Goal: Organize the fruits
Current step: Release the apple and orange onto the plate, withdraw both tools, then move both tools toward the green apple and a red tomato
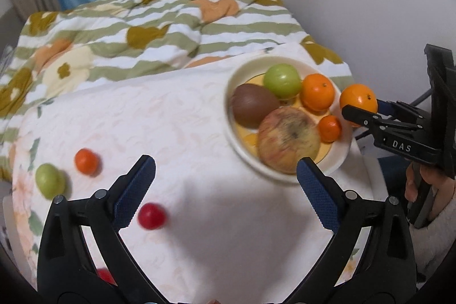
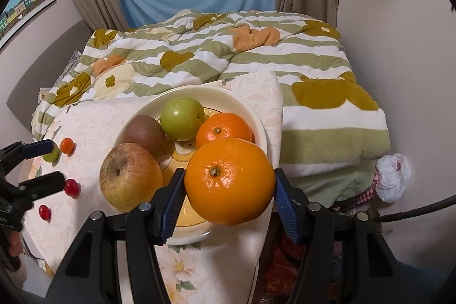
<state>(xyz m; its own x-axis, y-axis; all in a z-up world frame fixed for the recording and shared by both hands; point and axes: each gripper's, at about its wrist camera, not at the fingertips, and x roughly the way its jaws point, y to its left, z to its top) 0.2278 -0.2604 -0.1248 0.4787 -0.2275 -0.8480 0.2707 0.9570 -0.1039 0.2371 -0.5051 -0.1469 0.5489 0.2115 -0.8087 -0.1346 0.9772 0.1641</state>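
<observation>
Left wrist view: my left gripper (image 1: 226,184) is spread wide, nothing between the pads, hovering over the white tablecloth (image 1: 176,121). The plate (image 1: 336,164) is at far right and holds a kiwi (image 1: 252,106), a green apple (image 1: 282,80), a mandarin (image 1: 317,94), a small mandarin (image 1: 330,128) and a big yellow-red apple (image 1: 287,140). Loose on the cloth at left: a small orange fruit (image 1: 86,160), a green fruit (image 1: 50,180), a red one (image 1: 151,215), and another red one (image 1: 105,275) at the near edge. My right gripper (image 1: 360,113) comes in from the right, clamped on an orange (image 1: 358,99) just beside the plate rim.

Right wrist view: my right gripper (image 2: 229,195) pinches the orange (image 2: 229,181) on both sides, held over the near edge of the plate (image 2: 248,107). My left gripper (image 2: 47,163) shows at left, fingers apart, over the loose fruit.
</observation>
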